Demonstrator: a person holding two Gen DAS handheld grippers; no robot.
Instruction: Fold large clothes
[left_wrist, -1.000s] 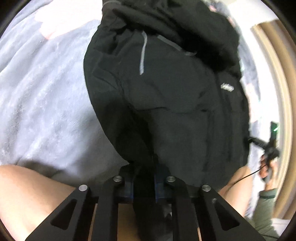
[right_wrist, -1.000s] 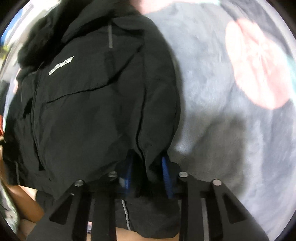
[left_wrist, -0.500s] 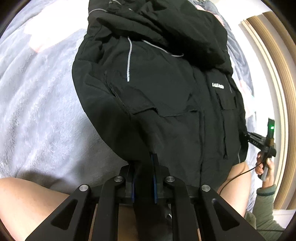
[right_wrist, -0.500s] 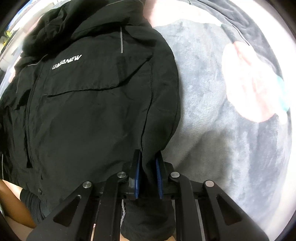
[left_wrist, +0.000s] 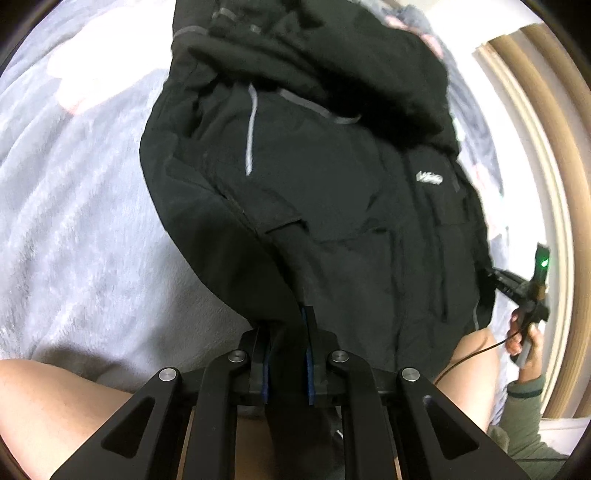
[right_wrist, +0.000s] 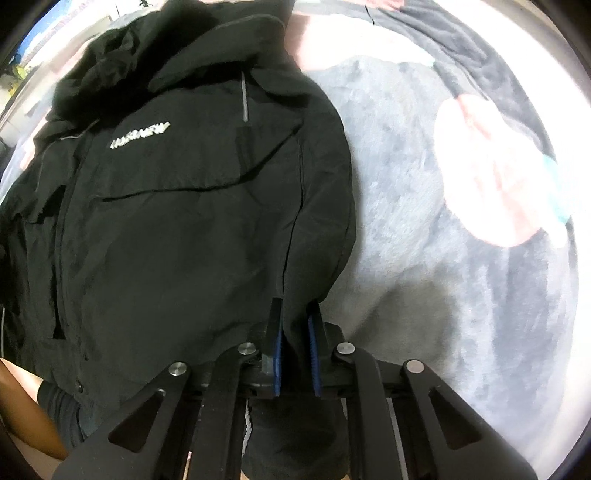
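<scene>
Jacket hangs unfolded over blanket; my left gripper and right gripper each pinch its hem, folding not begun.

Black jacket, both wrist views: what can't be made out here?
- Chest logo on the black jacket: blurred in both views, letters unreadable.
- Hem: right wrist view, hidden behind the right tool; left wrist view, behind the left tool.
- Hood top: cut off by the upper frame edge in both.
- Pink print on the grey blanket: overexposed, shape unclear.
</scene>
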